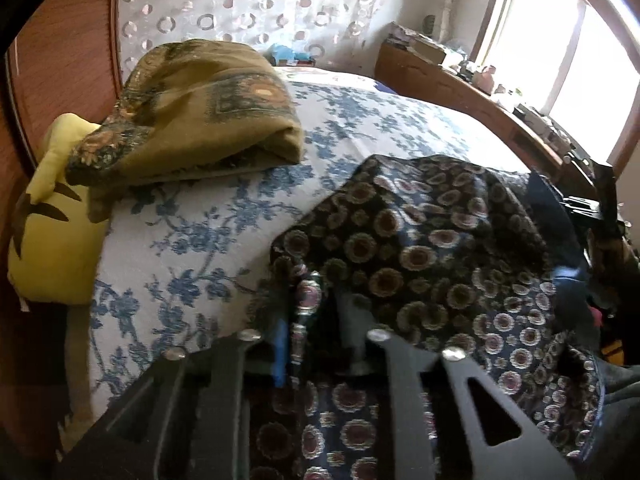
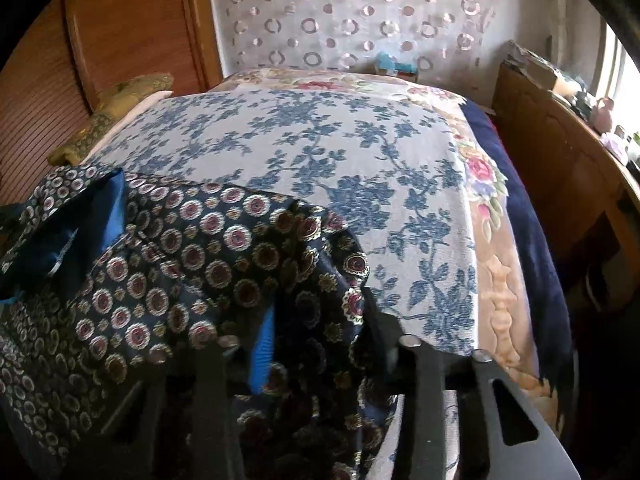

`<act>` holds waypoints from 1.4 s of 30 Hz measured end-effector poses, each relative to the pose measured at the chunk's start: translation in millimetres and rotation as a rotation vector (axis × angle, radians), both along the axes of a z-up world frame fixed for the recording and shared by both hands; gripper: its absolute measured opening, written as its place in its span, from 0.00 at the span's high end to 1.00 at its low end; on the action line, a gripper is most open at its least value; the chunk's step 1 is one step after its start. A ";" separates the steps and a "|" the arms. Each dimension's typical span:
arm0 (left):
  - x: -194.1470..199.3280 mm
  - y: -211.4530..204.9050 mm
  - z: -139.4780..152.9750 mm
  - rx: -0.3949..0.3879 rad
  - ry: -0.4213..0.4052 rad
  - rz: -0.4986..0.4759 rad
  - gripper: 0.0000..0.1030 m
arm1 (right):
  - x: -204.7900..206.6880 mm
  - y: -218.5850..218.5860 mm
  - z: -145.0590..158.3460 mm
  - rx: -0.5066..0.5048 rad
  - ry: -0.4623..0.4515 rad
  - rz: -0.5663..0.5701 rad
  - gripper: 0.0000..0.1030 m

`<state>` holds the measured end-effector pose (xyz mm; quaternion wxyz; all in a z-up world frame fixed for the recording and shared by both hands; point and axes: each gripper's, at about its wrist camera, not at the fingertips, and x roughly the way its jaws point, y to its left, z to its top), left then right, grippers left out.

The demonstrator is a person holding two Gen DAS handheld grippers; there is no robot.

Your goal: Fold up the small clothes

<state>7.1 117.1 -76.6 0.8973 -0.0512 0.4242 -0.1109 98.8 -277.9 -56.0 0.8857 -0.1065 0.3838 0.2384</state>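
Note:
A dark navy garment (image 1: 432,248) with round flower medallions and a bright blue lining lies bunched on the near part of a bed. My left gripper (image 1: 308,320) is shut on its left edge, the cloth pinched between the fingers and draped over them. My right gripper (image 2: 316,340) is shut on the garment's (image 2: 192,248) right edge, cloth hanging down between its fingers. The fingertips of both are hidden by fabric. The right gripper's black frame (image 1: 600,208) shows at the right edge of the left wrist view.
The bed has a white cover with blue flowers (image 2: 320,152) over a floral blanket (image 2: 492,240). A folded olive blanket (image 1: 192,120) and a yellow pillow (image 1: 52,240) lie at the left. A wooden cabinet (image 1: 480,100) with clutter stands right, under a window.

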 end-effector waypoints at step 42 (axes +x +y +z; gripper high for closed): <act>183.3 42.9 81.8 0.137 -0.182 0.171 0.56 | 77.3 58.3 100.7 -0.013 -0.201 -0.136 0.65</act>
